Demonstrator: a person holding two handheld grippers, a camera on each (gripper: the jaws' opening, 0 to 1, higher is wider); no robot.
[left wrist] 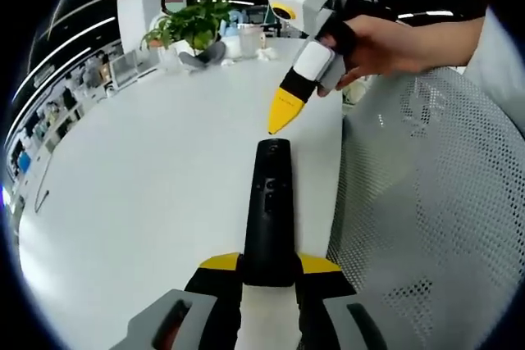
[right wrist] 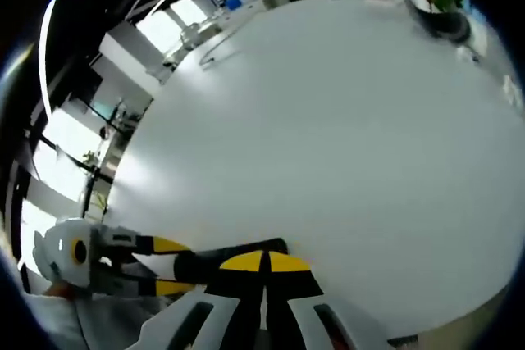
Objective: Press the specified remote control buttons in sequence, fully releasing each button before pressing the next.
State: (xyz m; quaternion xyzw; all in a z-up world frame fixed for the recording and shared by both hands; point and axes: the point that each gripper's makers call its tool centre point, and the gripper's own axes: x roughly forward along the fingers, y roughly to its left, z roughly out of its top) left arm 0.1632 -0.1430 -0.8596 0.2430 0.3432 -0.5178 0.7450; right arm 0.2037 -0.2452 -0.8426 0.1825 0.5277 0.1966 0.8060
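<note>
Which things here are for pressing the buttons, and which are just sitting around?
For the job:
- black remote control, clamped at its near end by the left gripper
- right gripper, shut, its yellow tip above the remote's far end, not touching it

Just sitting around:
- potted plant at the far side of the white table
- mesh chair beside the table
</note>
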